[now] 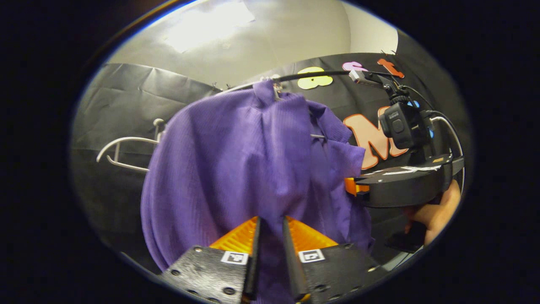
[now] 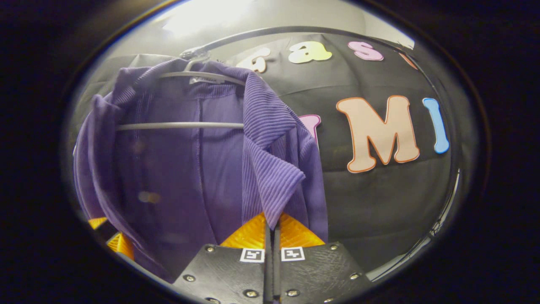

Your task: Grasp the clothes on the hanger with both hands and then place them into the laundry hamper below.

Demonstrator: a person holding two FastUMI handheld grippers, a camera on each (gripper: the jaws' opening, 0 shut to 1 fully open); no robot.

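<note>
Left gripper view: left hand-held gripper [image 1: 271,228] pinches purple shirt [image 1: 249,160]; right hand-held gripper [image 2: 271,226] pinches its sleeve [image 2: 270,185].

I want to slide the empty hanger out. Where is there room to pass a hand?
Open space lies left of the purple garment, around the empty white hanger. Its right side is crowded: the right gripper pinches the sleeve there, and the left gripper grips the front.
</note>
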